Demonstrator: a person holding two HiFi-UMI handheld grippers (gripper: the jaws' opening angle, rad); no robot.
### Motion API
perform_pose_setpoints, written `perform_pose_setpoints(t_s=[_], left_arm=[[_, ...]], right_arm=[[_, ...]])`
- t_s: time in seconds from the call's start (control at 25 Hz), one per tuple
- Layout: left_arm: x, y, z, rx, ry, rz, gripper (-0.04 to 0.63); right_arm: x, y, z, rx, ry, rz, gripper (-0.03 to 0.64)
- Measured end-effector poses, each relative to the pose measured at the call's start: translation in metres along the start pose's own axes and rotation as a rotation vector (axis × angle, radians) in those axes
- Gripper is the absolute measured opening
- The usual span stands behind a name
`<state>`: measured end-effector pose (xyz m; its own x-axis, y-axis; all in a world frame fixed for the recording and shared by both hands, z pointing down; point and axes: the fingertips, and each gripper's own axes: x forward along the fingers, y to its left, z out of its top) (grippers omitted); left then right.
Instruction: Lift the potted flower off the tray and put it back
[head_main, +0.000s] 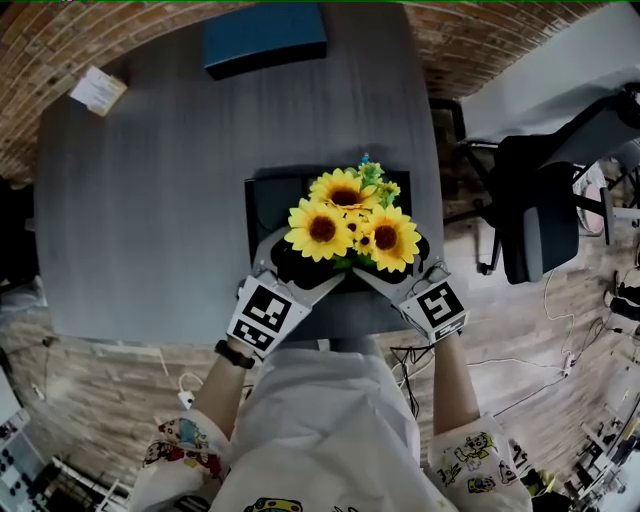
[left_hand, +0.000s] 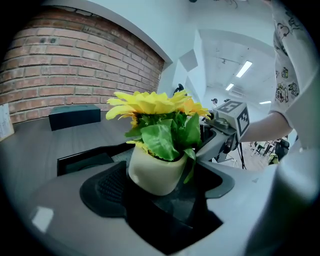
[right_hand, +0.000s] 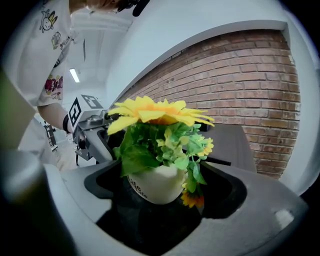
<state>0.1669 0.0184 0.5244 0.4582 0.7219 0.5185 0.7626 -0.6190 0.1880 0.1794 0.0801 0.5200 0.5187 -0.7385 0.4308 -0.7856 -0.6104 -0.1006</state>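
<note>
The potted flower (head_main: 350, 225), yellow sunflowers in a cream pot (left_hand: 155, 172), is over the black tray (head_main: 262, 195) at the table's near edge. My left gripper (head_main: 305, 262) comes at the pot from the near left, and my right gripper (head_main: 392, 265) from the near right. The pot (right_hand: 155, 185) sits between them. Both grippers' jaws are spread wider than the pot, which rests in each gap. In the left gripper view the right gripper (left_hand: 225, 130) shows just behind the leaves. Whether the pot's base touches the tray (left_hand: 80, 161) is hidden.
The grey table (head_main: 150, 200) carries a blue box (head_main: 265, 38) at the far edge and a small card (head_main: 98, 90) at the far left corner. An office chair (head_main: 545, 215) stands to the right of the table. A brick wall runs behind it.
</note>
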Motion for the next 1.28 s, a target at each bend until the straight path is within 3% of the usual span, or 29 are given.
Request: perform_pose_setpoints(t_s=[0.36,0.6,0.72,1.0,1.28], left_arm=[[0.008,0.001,-0.003,0.016,0.008,0.000,0.434],[0.010,0.003,-0.004,0.013,0.006,-0.009,0.417],[0.009,0.001,-0.004,0.018,0.010,-0.009,0.373],[0.013,0.008,-0.001,0.009,0.008,0.013,0.336],[0.014,0.008,-0.001,0.013,0.005,0.019,0.325]], right_arm=[[0.005,0.000,-0.001,-0.025,0.006,0.042,0.469],[0.006,-0.001,-0.003,-0.019,0.014,0.051,0.428],[0.005,0.001,-0.003,-0.039,0.021,0.053,0.390],[0.005,0.000,-0.002,-0.092,0.032,0.043,0.310],[0.005,-0.001,-0.001,-0.084,0.034,0.040,0.304]])
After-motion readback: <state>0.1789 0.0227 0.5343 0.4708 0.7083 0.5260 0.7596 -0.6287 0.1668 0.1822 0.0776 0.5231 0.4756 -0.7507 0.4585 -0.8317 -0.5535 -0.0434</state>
